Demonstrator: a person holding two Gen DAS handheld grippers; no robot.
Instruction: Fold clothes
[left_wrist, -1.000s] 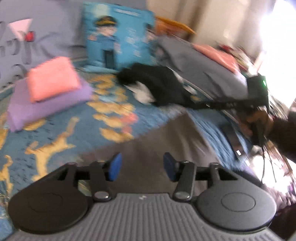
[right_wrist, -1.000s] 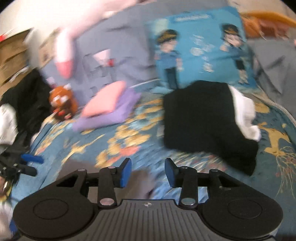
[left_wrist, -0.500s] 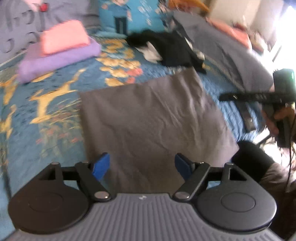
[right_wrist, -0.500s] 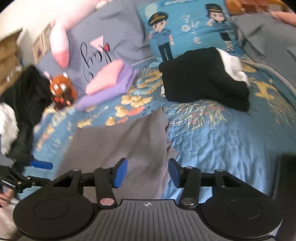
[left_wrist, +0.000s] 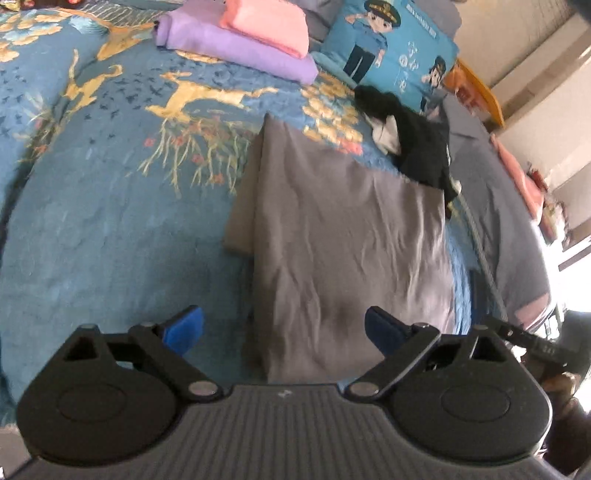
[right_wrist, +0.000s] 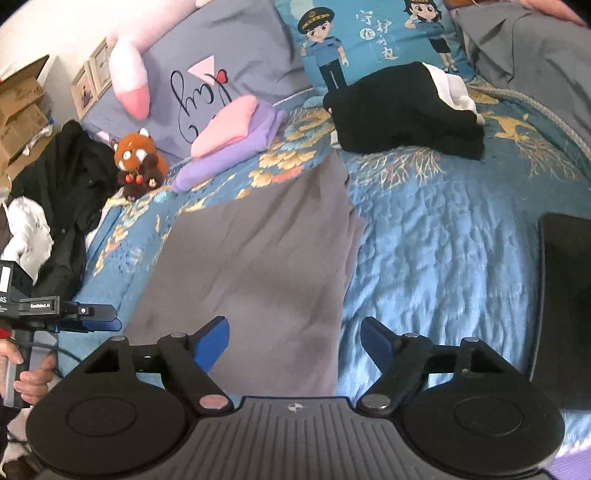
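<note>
A grey garment (left_wrist: 343, 236) lies folded flat on the blue patterned bed (left_wrist: 110, 206), one layer peeking out along its edge. The left gripper (left_wrist: 284, 328) and right gripper (right_wrist: 293, 338) hover over its near end, jaws opening wide, pads clear of the cloth. Beyond it lie a black garment (right_wrist: 402, 110) and a pink-on-purple folded stack (left_wrist: 240, 37).

Your left gripper (left_wrist: 284, 328) tilts downward, its jaws opening wide with nothing pressed between the 2 blue pads (left_wrist: 184, 328). Your right gripper (right_wrist: 295, 341) also tilts down, jaws opening and gripping nothing. In the right wrist view, your left hand (right_wrist: 27, 373) wraps the left gripper's handle at the frame's left edge
</note>
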